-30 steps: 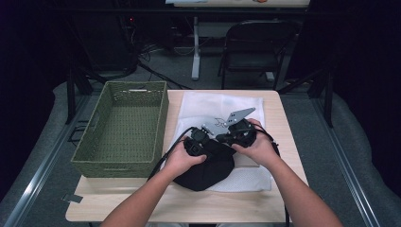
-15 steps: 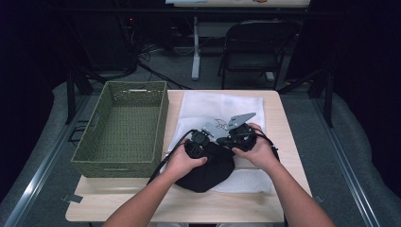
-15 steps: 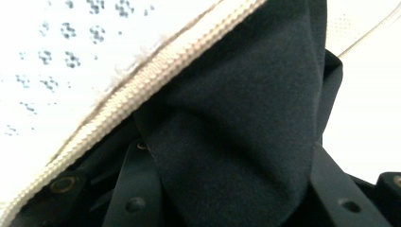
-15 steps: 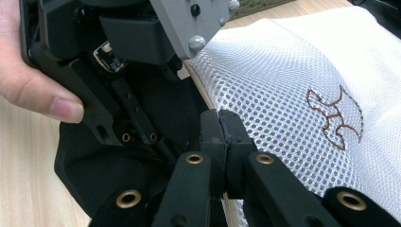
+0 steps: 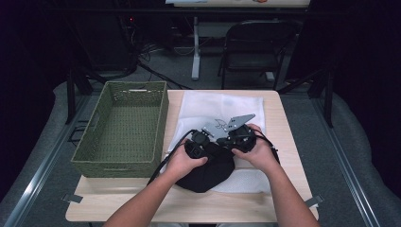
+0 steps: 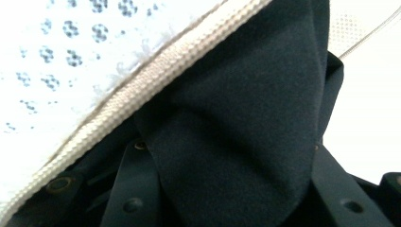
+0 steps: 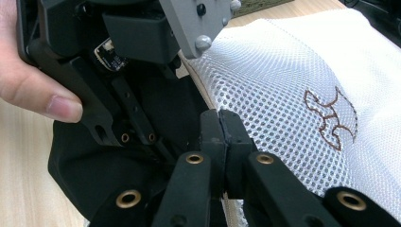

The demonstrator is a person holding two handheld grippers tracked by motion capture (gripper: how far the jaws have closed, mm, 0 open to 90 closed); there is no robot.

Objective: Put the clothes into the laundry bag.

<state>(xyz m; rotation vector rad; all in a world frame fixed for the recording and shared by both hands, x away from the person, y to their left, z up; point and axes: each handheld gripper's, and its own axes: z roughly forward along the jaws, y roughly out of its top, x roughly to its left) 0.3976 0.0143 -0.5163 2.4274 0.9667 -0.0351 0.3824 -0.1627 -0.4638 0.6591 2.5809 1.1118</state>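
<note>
High view: I have both grippers brought together over the middle of the pale wooden table (image 5: pixel 283 127), the left gripper (image 5: pixel 201 144) and right gripper (image 5: pixel 236 139) nearly touching each other, each wrapped by a hand coming in from the bottom edge. Beneath them lies a black fabric garment (image 5: pixel 208 172), bunched into a rounded heap on top of a white mesh laundry bag (image 5: pixel 213 106) that is spread flat across the table's centre and reaches toward the far edge. A green woven rectangular basket (image 5: pixel 123 127) stands just beside the bag on the left, its far rim near the table's far edge. A black folding chair (image 5: pixel 257 47) sits well beyond the table on the floor. Right gripper view: my right tongs are clenched, tips pressed flat together at the bag's edge where white mesh meets black cloth; I cannot tell how much material is pinched between them. The mesh carries a small brown stitched emblem (image 7: pixel 333 118). The left gripper's body is close in front, with a thumb (image 7: pixel 33 90) against its side. Left gripper view: dark cloth drapes right over the lens, with a cream zipper band (image 6: pixel 142 90) of the bag running diagonally above it; I cannot tell whether those tongs are released or clenched.
</note>
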